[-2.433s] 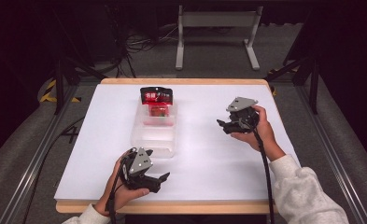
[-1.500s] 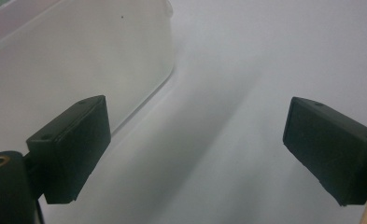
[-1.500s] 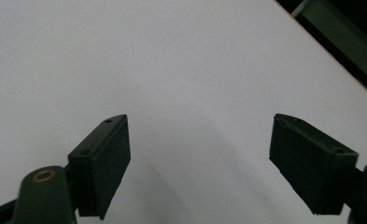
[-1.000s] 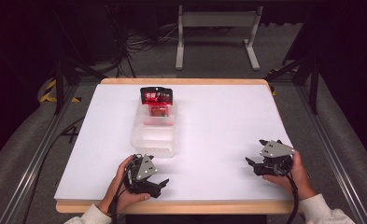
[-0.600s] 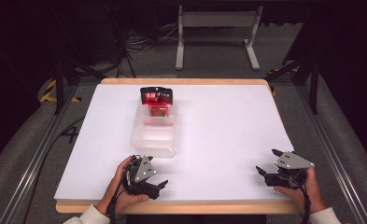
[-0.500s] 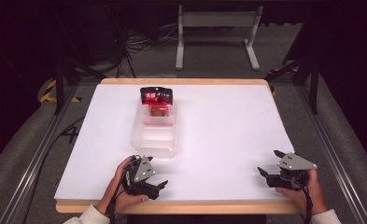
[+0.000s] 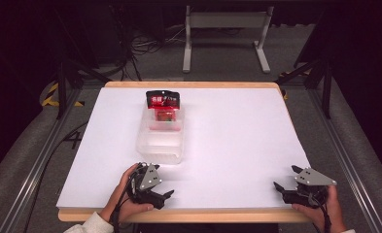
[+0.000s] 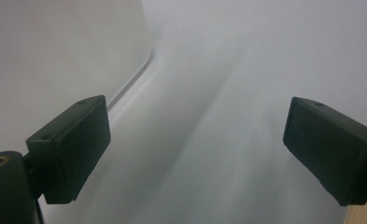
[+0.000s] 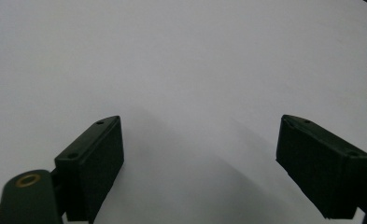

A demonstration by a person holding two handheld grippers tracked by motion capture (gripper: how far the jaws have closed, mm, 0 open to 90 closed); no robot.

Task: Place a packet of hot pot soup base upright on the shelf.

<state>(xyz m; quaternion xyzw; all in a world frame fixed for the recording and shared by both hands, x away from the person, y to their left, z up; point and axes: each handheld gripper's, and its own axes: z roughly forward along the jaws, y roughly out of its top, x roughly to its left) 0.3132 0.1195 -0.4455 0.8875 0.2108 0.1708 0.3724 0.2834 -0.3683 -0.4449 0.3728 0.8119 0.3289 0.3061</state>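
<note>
- Left tool (image 7: 165, 196) rests at about 7 o'clock on the white tabletop (image 7: 237, 141), held in the person's left hand (image 7: 123, 196); its jaws stand wide apart with nothing between them, and in the left gripper view they frame bare white surface.
- Just beyond it, toward 11 o'clock, sits a clear plastic box (image 7: 160, 141), long side running away from the person, so either tool could reach straight into it from the near edge.
- A red and black snack packet (image 7: 163, 102) stands upright at the far end of that box, leaning on its far wall; it looks settled there, which suggests the placing is done.
- The near part of the box appears empty.
- Right tool (image 7: 282, 190) lies at about 5 o'clock near the front right corner of the tabletop, in the person's right hand (image 7: 324, 206), well apart from the box; its jaws also gape, holding nothing.
- Both tools sitting low at the near edge, apart from the box, reads as a rest pose rather than a reach.
</note>
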